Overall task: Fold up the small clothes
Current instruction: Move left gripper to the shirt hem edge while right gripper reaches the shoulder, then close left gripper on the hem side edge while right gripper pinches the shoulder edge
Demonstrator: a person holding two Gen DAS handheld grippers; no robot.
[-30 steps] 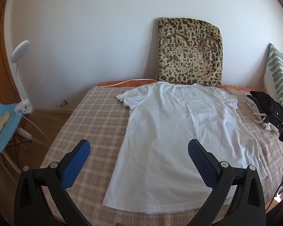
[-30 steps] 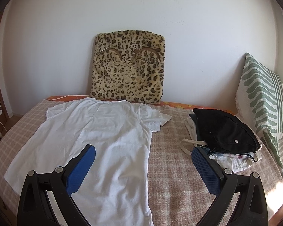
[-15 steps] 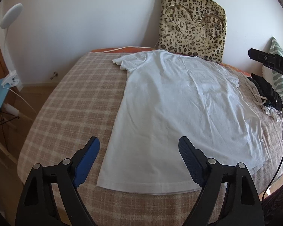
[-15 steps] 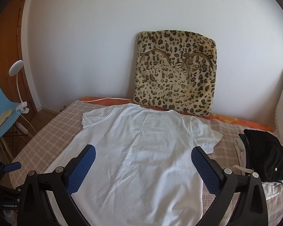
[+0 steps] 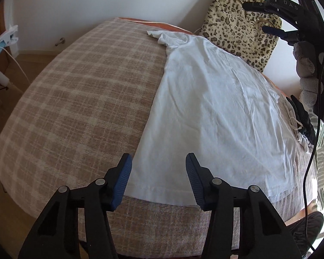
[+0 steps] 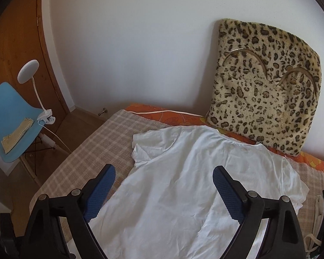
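Down swooped the left claw point(image 5: 157, 172), open, to the flat white cotton T-shirt's point(image 5: 216, 112) hem corner; right claw point(image 6: 164, 185) hovered open, poised for the fold.

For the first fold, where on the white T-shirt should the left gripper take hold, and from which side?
Probably the near-left hem corner of the white T-shirt, approached from the bed's near edge. The shirt lies flat on the plaid blanket, so only its edges offer a lip to pinch. The open left gripper already straddles that corner. The right gripper, also open, hangs over the shirt near the left sleeve.
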